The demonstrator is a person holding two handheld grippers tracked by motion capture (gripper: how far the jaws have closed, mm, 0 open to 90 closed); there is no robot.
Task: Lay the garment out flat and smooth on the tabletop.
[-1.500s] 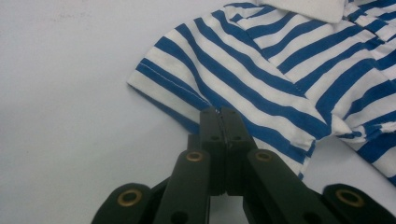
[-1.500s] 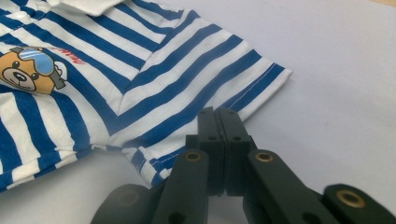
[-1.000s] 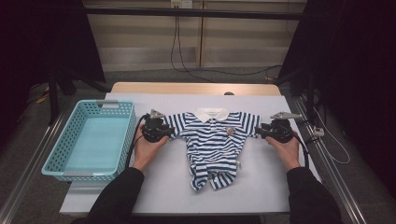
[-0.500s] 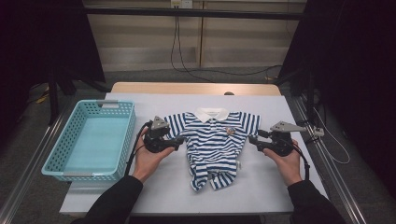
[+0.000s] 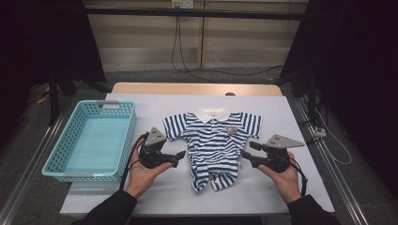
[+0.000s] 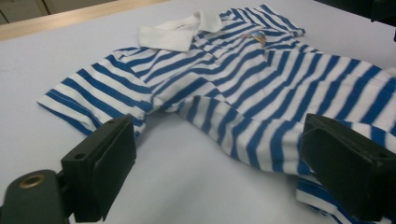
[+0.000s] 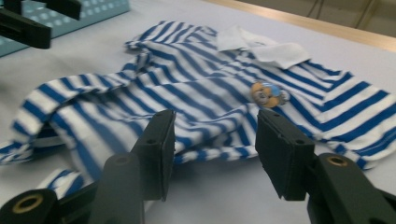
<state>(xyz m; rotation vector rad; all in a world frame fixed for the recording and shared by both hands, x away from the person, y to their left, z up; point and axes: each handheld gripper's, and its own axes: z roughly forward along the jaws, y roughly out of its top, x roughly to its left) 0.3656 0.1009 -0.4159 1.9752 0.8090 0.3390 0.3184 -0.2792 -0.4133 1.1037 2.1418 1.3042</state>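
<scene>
Both forearms came in from the bottom of the high view, dark sleeves to the wrist, each hand cupping its tool from below with the jaws pointing inward toward the striped polo shirt (image 5: pixel 214 140) that lay flat in the middle of the white table (image 5: pixel 291 117), collar away from the person and its lower hem bunched and twisted. The left gripper (image 5: pixel 180 154) sat just beside the shirt's left edge, below the sleeve, apart from the cloth; its jaws had just been opening and stood wide, with nothing pressed between them. The right gripper (image 5: pixel 245 149) hovered close to the shirt's right edge at waist height, jaws partly apart and empty. The left gripper view showed what the high view could not: bare table between the two black pads, the near sleeve (image 6: pixel 100 95) just past one pad and the crumpled hem past the other. The right gripper view added the small cartoon badge (image 7: pixel 268 94) on the chest, the folds along the near edge of the shirt lying just beyond the open pads, and a corner of the turquoise basket (image 7: pixel 88 11) far off, which in the high view stood at the table's left, well apart from the shirt.
</scene>
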